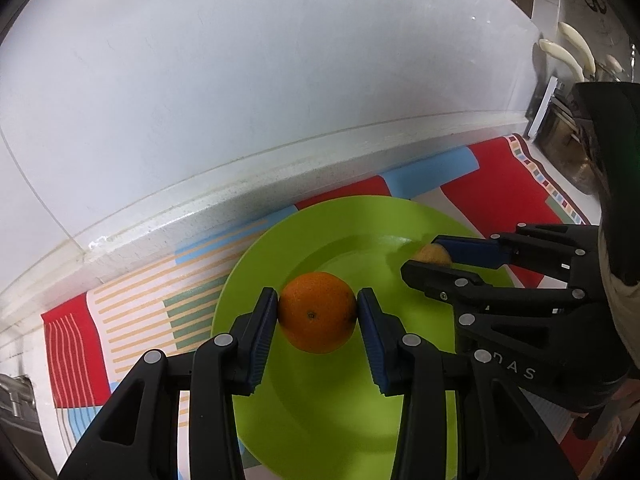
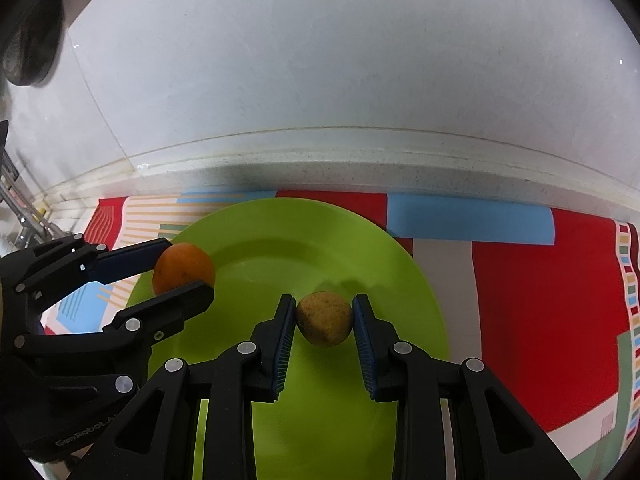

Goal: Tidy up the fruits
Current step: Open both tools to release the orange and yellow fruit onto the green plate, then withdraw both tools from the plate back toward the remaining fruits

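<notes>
A bright orange (image 1: 317, 312) is held between the blue pads of my left gripper (image 1: 317, 309), over the green plate (image 1: 320, 412). A smaller brownish-yellow round fruit (image 2: 325, 318) is held between the pads of my right gripper (image 2: 324, 312), over the same green plate (image 2: 320, 236). In the left wrist view my right gripper (image 1: 430, 258) reaches in from the right, with the brownish fruit (image 1: 431, 255) mostly hidden between its fingers. In the right wrist view my left gripper (image 2: 184, 266) comes in from the left, shut on the orange (image 2: 182, 266).
The plate lies on a red, blue and striped cloth (image 2: 540, 280) on a white counter against a white wall (image 2: 340, 60). White handles (image 1: 568, 48) and dark objects stand at the far right in the left wrist view. Metal fittings (image 2: 24, 220) are at the far left.
</notes>
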Tool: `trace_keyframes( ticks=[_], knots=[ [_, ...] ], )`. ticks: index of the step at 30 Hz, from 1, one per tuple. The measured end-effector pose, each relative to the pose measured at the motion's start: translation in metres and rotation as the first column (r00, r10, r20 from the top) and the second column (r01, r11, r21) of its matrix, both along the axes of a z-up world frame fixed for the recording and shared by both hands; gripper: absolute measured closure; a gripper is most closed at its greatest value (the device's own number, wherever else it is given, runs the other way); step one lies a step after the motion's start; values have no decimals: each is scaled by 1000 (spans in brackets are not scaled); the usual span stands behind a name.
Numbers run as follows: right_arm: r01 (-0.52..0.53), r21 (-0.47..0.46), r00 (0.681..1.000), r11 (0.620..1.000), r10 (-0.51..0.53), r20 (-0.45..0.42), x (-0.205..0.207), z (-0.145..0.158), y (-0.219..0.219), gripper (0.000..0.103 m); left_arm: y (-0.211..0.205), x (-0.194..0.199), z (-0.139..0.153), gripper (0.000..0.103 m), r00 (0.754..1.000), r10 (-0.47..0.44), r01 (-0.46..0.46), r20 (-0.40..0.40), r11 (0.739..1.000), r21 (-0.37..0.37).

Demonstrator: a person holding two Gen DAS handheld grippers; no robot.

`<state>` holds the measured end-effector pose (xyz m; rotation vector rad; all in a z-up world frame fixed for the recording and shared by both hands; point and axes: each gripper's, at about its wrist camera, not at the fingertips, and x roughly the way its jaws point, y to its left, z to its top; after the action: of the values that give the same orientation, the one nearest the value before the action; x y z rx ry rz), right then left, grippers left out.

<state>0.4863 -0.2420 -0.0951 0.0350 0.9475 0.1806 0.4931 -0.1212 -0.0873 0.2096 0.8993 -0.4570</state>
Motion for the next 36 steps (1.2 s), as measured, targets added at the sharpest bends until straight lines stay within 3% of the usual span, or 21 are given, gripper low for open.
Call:
trace_keyframes(
  ticks=[5,14,19,22,29,32,36],
  knots=[
    [5,-14,1000,1000,-5,12,-2,2,2,68,3,-2,1,60,1000,21,-21,7,1000,3],
    [34,14,998,999,-35,58,-24,28,-6,68,14,-24,30,48,996,56,-55,67,998,-16],
    [37,24,995,999,-39,91,-45,48,-6,68,21,-46,50,43,991,79,-76,107,996,-36],
    [43,27,992,999,-45,115,-60,60,-6,59,28,-61,62,38,986,104,-99,128,994,-50],
    [64,4,980,998,-64,186,-102,87,2,58,44,-102,87,30,970,152,-141,189,988,-69],
    [71,5,975,997,-70,212,-121,95,6,50,49,-119,96,27,964,169,-156,206,985,-74],
    [74,-1,967,997,-71,246,-146,106,13,49,56,-146,108,21,951,189,-175,245,982,-75]
  ],
)
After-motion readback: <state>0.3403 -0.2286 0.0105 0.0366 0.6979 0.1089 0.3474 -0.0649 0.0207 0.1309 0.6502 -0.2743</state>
